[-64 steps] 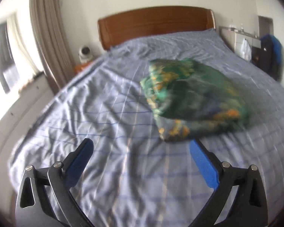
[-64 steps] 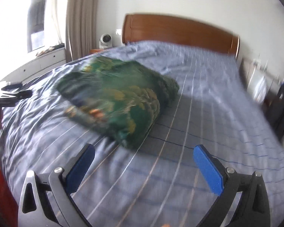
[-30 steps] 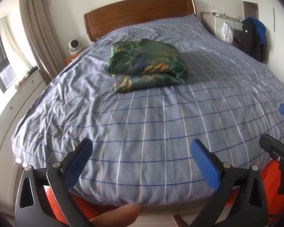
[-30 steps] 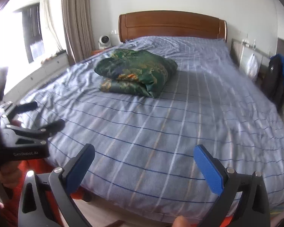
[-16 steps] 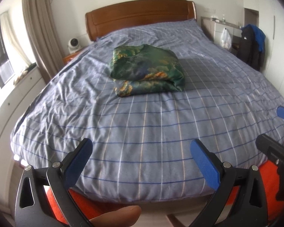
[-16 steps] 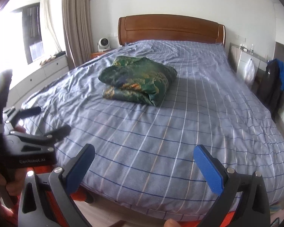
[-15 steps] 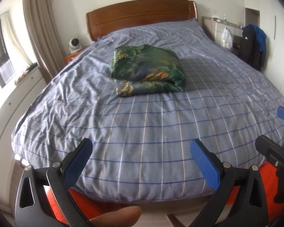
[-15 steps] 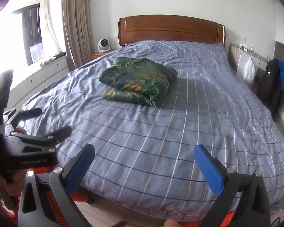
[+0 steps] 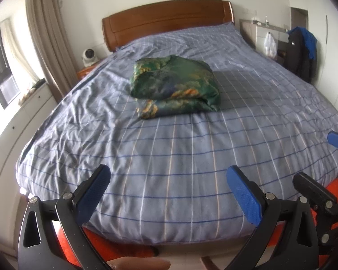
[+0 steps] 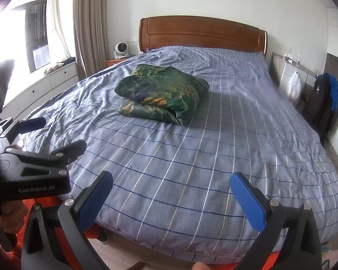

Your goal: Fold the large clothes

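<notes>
A green patterned garment [image 9: 174, 90] lies folded in a thick bundle on the blue checked bed [image 9: 180, 157], toward the headboard; it also shows in the right wrist view [image 10: 161, 94]. My left gripper [image 9: 169, 193] is open and empty, held at the foot of the bed, far from the bundle. My right gripper [image 10: 172, 198] is open and empty, also at the foot. The left gripper shows at the left of the right wrist view [image 10: 31, 135]. The right gripper shows at the right edge of the left wrist view [image 9: 322, 164].
A wooden headboard [image 10: 202, 33] stands at the far end. A small fan [image 10: 121, 50] sits on a nightstand by the curtain [image 10: 90, 24]. White drawers [image 10: 40, 90] line the left wall. Dark jackets [image 10: 326, 99] hang at the right. Orange floor mat [image 9: 119, 249] lies below.
Both grippers pulled back from the folded bundle to the foot of the bed over two seconds. In the last half second the views have barely shifted.
</notes>
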Available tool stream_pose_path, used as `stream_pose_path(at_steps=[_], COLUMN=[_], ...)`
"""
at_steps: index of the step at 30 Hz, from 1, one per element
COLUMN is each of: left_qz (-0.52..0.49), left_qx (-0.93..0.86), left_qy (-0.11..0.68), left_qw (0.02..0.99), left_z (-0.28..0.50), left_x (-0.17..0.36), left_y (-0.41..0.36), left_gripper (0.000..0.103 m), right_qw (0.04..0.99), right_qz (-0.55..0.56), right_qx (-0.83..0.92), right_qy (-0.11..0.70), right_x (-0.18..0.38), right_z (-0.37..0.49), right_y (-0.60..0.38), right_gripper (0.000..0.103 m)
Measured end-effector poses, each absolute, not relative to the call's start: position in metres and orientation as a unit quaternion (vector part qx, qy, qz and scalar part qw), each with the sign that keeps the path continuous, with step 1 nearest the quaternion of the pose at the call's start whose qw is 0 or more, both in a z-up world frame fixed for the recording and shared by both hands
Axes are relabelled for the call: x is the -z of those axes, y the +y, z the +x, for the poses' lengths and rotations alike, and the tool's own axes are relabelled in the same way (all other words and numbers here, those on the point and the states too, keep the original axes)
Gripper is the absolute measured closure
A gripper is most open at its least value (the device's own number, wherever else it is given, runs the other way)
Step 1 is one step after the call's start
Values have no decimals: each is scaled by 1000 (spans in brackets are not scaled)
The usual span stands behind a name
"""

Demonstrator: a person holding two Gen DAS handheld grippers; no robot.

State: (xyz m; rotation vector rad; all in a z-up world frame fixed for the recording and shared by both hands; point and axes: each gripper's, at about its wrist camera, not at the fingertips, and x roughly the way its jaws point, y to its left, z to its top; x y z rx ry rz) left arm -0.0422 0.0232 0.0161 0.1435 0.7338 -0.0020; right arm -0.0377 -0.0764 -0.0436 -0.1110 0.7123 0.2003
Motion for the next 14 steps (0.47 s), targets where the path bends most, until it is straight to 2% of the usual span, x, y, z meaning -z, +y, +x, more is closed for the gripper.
stream_pose_path(at_steps=[14], left_qz=[70], left_qx=[11], left_qy=[345], left_qw=[936], left_z=[-48], left_x=[-14], left_y=[21], left_gripper=[0], right_qw=[929], right_qz=[-61], right_qx=[-96], right_qy=[351], right_x=[48], right_z=[-36], right_y=[-76], right_gripper=[0])
